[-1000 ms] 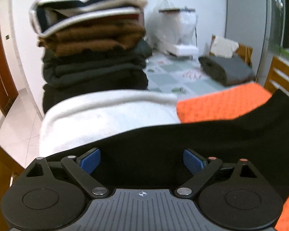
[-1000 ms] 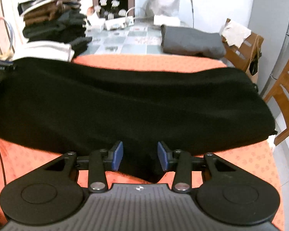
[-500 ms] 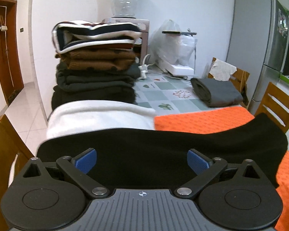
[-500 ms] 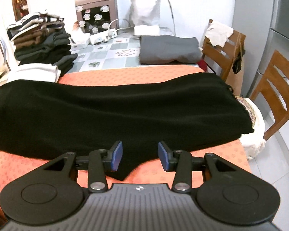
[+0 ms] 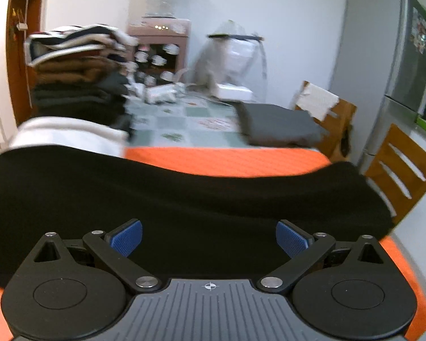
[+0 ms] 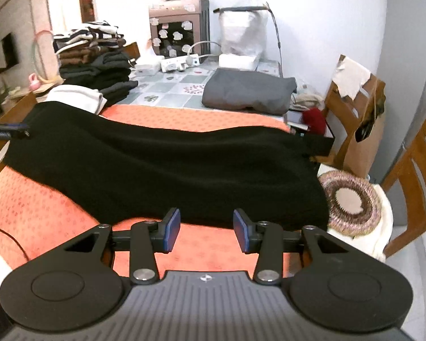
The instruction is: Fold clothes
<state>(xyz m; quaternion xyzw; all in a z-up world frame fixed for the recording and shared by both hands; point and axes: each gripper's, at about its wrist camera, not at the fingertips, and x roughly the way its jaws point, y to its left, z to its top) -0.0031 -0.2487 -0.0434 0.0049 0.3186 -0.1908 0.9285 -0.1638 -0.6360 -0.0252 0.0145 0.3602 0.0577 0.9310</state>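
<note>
Black knit garment (image 6: pixel 167 164), long and soft, lies spread on the orange patterned cloth (image 6: pixel 42 213) over the table, its long axis running from the left of the right wrist frame to the right edge. In the right wrist view its near hem sits just ahead of the right gripper (image 6: pixel 206 227), whose blue pads stand apart with nothing between them. In the left wrist view the same garment (image 5: pixel 198 199) fills the middle band, and the left gripper (image 5: pixel 208 238) hangs over it, pads spread wide and empty. Both grippers face the near long edge, the left over the cloth, the right just short of it. Whether this long band is already folded over once cannot be told.
</note>
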